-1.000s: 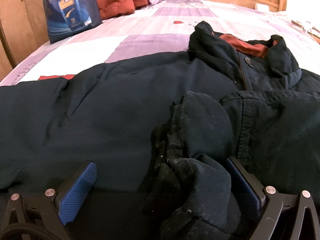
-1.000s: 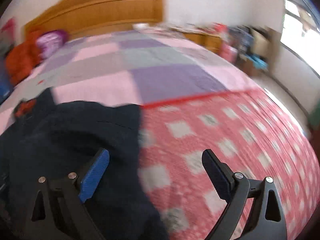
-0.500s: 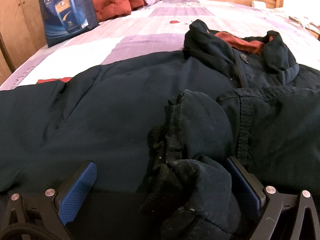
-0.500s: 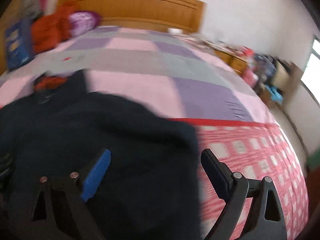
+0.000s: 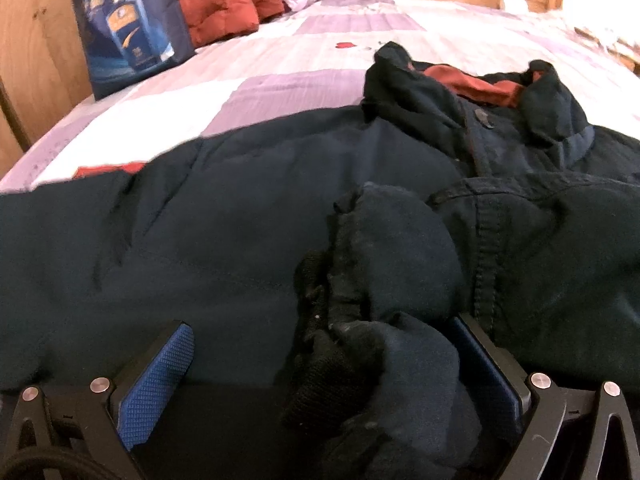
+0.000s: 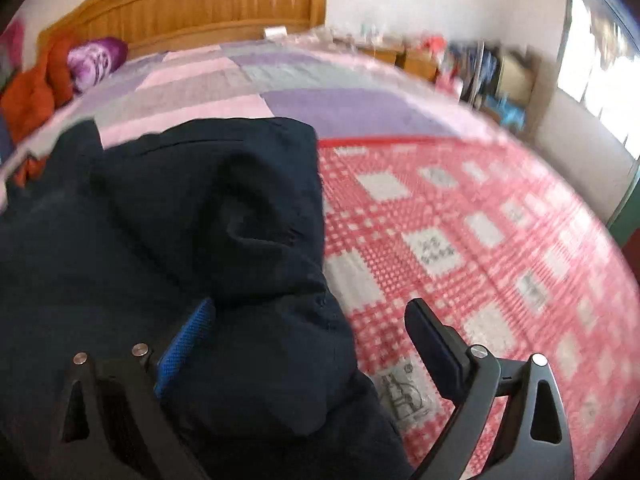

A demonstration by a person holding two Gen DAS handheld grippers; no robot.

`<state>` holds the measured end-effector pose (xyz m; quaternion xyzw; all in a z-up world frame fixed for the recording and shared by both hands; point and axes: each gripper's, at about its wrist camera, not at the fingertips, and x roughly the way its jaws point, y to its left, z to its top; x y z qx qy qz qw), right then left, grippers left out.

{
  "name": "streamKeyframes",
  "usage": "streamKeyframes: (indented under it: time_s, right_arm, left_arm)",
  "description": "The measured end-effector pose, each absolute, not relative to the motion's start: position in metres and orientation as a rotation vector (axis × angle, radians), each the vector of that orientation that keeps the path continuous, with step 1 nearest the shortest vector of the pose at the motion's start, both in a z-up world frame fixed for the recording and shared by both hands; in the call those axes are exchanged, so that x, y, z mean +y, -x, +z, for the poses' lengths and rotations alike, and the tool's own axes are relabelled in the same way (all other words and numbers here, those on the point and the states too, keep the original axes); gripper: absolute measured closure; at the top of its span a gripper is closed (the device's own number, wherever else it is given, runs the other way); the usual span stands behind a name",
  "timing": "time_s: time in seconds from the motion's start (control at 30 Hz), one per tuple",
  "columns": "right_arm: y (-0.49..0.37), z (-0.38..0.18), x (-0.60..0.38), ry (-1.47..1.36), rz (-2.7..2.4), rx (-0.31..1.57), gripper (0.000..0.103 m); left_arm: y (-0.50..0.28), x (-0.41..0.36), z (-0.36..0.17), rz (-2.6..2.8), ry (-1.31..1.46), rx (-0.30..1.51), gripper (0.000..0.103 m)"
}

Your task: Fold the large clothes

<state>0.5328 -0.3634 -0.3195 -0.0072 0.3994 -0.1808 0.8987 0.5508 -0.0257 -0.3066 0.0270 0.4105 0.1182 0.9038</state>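
Observation:
A large dark navy jacket (image 5: 248, 216) with a rust-red collar lining (image 5: 476, 84) lies spread on the bed. My left gripper (image 5: 324, 356) is open, low over the jacket; a bunched sleeve cuff (image 5: 380, 320) sits between its fingers against the right pad, not pinched. In the right wrist view the same jacket (image 6: 168, 240) fills the left half, its right edge humped into a fold. My right gripper (image 6: 308, 332) is open and straddles that edge, left finger (image 6: 188, 340) over the cloth, right finger (image 6: 432, 340) over the bedspread.
The bed has a purple and white patchwork cover (image 5: 304, 64) and a red checked spread (image 6: 480, 240). A blue gift bag (image 5: 128, 24), red cushions (image 5: 224, 4), a purple pillow (image 6: 96, 60) and the wooden headboard (image 6: 200, 4) stand at the far end. Cluttered furniture (image 6: 488, 72) lines the right wall.
The right gripper has swung back right and dropped closer to the jacket's right edge, which is now humped up. The left gripper has hardly moved, the cuff still between its fingers.

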Motion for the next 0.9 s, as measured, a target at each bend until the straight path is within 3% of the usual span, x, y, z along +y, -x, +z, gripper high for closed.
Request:
streamKeyframes:
  time_s: [0.23, 0.47, 0.63, 0.9]
  right_arm:
    - [-0.536, -0.325, -0.359, 0.062, -0.399, 0.817, 0.005]
    - [-0.536, -0.329, -0.360, 0.049, -0.394, 0.819, 0.005]
    - [-0.535, -0.331, -0.361, 0.026, -0.384, 0.824, 0.005]
    - [-0.535, -0.332, -0.363, 0.016, -0.376, 0.824, 0.005]
  left_arm:
    - [-0.542, -0.106, -0.236, 0.049, -0.031, 0.725, 0.000]
    - [-0.598, -0.222, -0.290, -0.088, -0.171, 0.920, 0.000]
    - [-0.600, -0.177, -0.295, 0.011, -0.132, 0.881, 0.000]
    - [-0.585, -0.024, -0.296, 0.245, -0.087, 0.887, 0.000]
